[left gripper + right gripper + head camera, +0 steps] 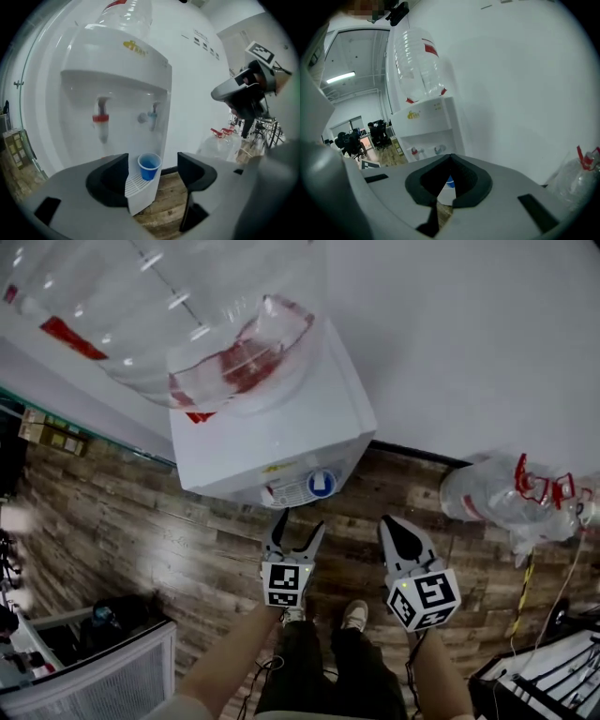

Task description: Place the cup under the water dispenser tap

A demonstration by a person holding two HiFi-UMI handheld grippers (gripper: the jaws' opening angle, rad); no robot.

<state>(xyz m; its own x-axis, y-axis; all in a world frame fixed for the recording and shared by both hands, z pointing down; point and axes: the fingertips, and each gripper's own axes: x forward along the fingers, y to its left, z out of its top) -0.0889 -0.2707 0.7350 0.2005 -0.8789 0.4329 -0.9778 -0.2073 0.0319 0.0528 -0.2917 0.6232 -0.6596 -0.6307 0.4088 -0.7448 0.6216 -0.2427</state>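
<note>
A small blue cup point(149, 166) stands upright on the white drip tray point(136, 183) of the water dispenser point(117, 89), right below the blue tap point(153, 115); the red tap point(101, 119) is to its left. My left gripper point(152, 159) is open and empty, a short way back from the cup. In the head view the left gripper point(300, 521) points at the dispenser point(281, 437) front, and the cup is hidden there. My right gripper point(392, 526) hangs beside it, shut on nothing. In the right gripper view a sliver of the cup point(449, 182) shows below the closed tips point(450, 157).
A large clear bottle point(187, 324) sits upside down on top of the dispenser. A spare water bottle with a red cap point(497, 493) lies on the wood floor at the right by the white wall. A black rack point(553, 671) is at the lower right, a white unit point(103, 681) at the lower left.
</note>
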